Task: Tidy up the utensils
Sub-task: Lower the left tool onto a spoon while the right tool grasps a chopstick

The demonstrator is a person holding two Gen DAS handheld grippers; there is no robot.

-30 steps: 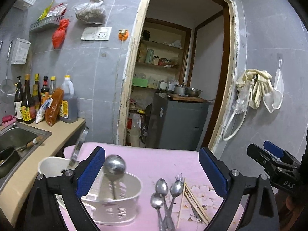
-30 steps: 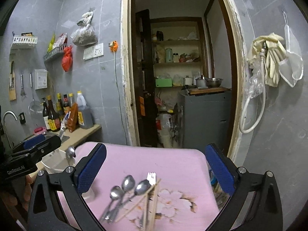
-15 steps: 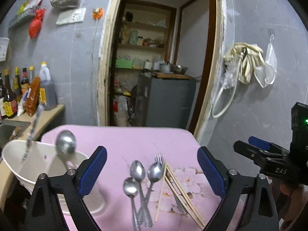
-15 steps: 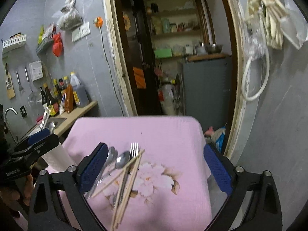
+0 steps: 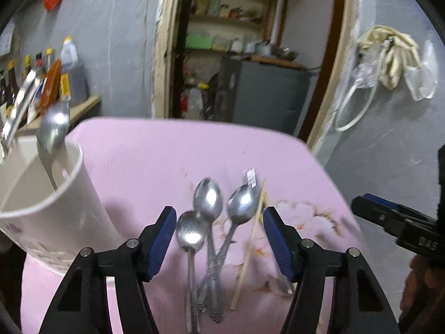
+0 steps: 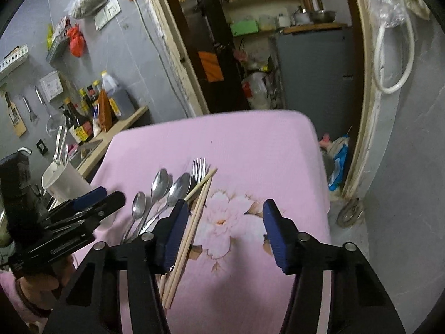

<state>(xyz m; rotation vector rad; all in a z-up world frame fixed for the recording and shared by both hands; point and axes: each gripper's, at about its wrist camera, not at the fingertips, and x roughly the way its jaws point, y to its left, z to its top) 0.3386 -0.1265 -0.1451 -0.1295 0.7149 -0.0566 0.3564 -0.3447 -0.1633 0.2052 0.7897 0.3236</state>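
Three metal spoons [image 5: 209, 198] lie side by side on the pink floral cloth [image 5: 167, 153], with a fork [image 5: 249, 177] and wooden chopsticks [image 5: 250, 239] to their right. My left gripper [image 5: 219, 222] hovers over the spoons. Its jaws are closing, and the pads touch nothing. My right gripper [image 6: 225, 217] hangs over the printed flower, its jaws closing too, with nothing between them. The chopsticks [image 6: 194, 217] run past its left finger, and the spoons [image 6: 160, 181] and fork [image 6: 198, 167] lie further left. A white utensil holder [image 5: 47, 208] stands at the left with a ladle [image 5: 54, 128] in it.
The white holder [image 6: 64, 181] stands at the table's left edge, close to a counter with bottles [image 6: 91, 103] and a sink. The left gripper [image 6: 83, 203] shows in the right wrist view and the right gripper [image 5: 389, 217] in the left. An open doorway [image 6: 250, 55] lies beyond the table.
Both grippers have sunk and tipped down toward the table, so the utensils look nearer and larger. Both pairs of jaws have narrowed from wide open. The holder has slid toward the left edge of the left view.
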